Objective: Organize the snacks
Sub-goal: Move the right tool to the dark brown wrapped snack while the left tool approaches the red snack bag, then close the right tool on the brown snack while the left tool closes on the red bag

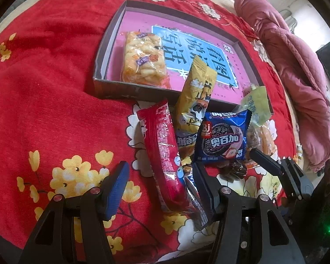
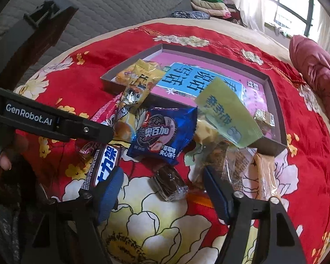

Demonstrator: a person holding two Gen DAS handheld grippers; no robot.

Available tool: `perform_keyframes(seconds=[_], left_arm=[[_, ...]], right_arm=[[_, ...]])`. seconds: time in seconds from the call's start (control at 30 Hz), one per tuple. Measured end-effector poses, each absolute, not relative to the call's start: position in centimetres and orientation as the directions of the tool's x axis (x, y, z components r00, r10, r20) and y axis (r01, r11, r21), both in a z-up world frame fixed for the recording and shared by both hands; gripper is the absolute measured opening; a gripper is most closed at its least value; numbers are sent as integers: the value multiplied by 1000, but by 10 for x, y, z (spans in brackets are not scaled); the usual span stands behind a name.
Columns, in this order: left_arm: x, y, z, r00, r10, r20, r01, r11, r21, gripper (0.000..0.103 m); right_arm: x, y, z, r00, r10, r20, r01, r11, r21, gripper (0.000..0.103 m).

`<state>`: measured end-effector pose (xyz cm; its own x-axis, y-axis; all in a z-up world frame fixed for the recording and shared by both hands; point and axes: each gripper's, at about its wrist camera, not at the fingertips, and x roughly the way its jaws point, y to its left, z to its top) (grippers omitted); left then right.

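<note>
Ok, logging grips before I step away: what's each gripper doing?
Left gripper: open, astride the long red foil snack packet, not gripping.
Right gripper: open around the small brown clear-wrapped chocolate.

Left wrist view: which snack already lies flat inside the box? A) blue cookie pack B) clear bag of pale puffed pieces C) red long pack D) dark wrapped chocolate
B: the clear bag of pale puffed pieces lies on the floor of the box; the rest sit outside on the red cloth.

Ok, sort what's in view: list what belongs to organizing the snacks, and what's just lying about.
Job:
box
puffed snack bag
red packet
blue cookie pack
yellow packet
green packet
chocolate bar

Lying about:
pink quilt
folded clothes
</note>
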<state>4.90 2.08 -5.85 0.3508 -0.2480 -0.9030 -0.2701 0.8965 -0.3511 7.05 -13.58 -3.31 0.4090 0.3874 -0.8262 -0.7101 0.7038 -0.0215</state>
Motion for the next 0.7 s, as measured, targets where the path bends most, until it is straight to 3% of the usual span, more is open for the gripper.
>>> perform_keyframes(seconds=[0.23, 0.37, 0.5, 0.57, 0.63, 0.7], left_arm=[[51, 19, -60, 357, -237, -903, -270, 900, -343, 61], [53, 18, -61, 362, -234, -903, -271, 900, -341, 61], [53, 17, -63, 370, -220, -903, -276, 902, -333, 61], [54, 16, -63, 368, -210, -906, -272, 907, -321, 56], [54, 15, -64, 364, -203, -909, -272, 910, -313, 41], [55, 17, -67, 357, -227, -906, -272, 903, -333, 39]], right_arm=[[71, -129, -45, 388, 362, -848, -727, 686, -40, 53], [75, -131, -50, 373, 354, -858, -717, 696, -24, 35], [77, -135, -50, 363, 370, -856, -710, 704, 3, 33], [77, -135, -49, 365, 369, -855, -711, 704, 0, 33], [77, -135, -49, 365, 371, -854, -710, 704, 2, 33], [77, -136, -48, 364, 374, -853, -708, 706, 7, 32]])
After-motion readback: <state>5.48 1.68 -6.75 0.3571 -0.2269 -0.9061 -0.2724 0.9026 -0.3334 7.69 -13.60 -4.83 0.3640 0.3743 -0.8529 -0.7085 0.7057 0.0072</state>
